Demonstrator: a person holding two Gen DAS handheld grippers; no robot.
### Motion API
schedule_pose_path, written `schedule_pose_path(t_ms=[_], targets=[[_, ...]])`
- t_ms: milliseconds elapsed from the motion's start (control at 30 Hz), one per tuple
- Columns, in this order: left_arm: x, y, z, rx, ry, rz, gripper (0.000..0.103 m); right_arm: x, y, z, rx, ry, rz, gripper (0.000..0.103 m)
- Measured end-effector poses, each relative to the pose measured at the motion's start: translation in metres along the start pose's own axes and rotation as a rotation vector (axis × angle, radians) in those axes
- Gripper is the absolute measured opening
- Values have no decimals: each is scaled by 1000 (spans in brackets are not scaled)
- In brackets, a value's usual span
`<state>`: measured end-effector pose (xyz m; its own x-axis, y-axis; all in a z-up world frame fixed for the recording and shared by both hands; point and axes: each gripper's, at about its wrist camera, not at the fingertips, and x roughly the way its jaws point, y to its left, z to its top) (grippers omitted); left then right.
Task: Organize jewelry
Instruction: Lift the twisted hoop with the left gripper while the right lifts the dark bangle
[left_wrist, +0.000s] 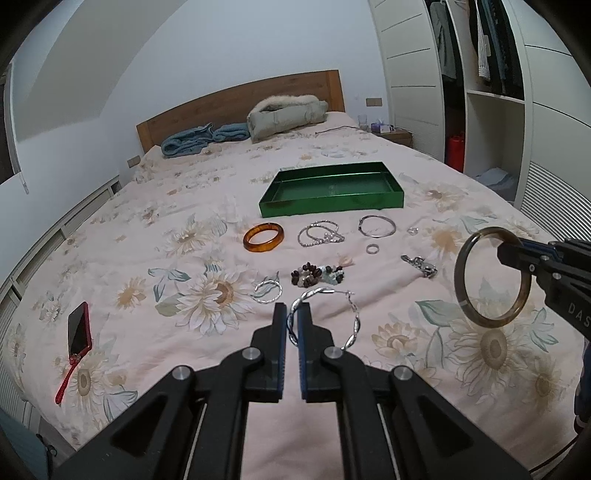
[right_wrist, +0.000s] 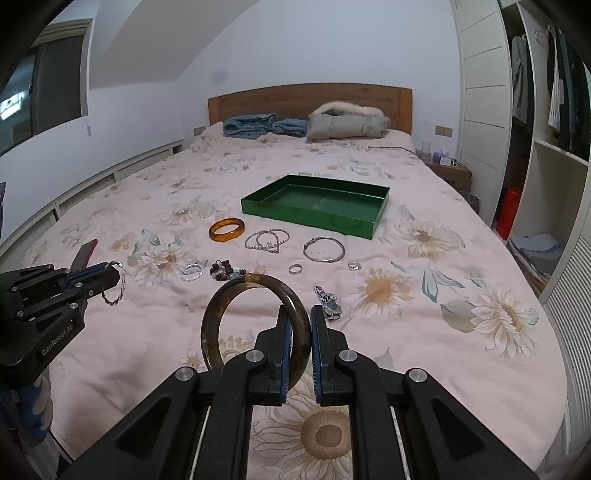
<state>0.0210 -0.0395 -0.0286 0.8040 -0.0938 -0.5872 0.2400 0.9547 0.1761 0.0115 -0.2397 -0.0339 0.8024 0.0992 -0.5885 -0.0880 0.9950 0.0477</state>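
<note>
My left gripper (left_wrist: 291, 314) is shut on a twisted silver bangle (left_wrist: 352, 321), held above the bedspread; in the right wrist view that gripper (right_wrist: 110, 275) shows at the left with the silver bangle (right_wrist: 116, 291) hanging from it. My right gripper (right_wrist: 300, 314) is shut on a dark brown mottled bangle (right_wrist: 236, 290), also lifted; the left wrist view has that gripper (left_wrist: 504, 249) at the right edge with the brown bangle (left_wrist: 465, 288). A green tray (left_wrist: 332, 205) (right_wrist: 310, 218) lies farther up the bed, apart from both grippers.
On the floral bedspread before the tray lie an amber bangle (left_wrist: 263, 237), pearl bracelets (left_wrist: 320, 234), a thin silver bangle (left_wrist: 376, 226), small rings (left_wrist: 372, 249), a bead bracelet (left_wrist: 317, 276) and a metal watch (left_wrist: 421, 266). A red-cased phone (left_wrist: 79, 328) lies at the left.
</note>
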Motion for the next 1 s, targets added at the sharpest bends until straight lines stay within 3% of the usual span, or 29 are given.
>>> schedule_pose_path(t_ms=[1000], targets=[[-18, 1, 0, 6, -11, -4, 5, -15, 3, 2, -7, -30, 4, 10]])
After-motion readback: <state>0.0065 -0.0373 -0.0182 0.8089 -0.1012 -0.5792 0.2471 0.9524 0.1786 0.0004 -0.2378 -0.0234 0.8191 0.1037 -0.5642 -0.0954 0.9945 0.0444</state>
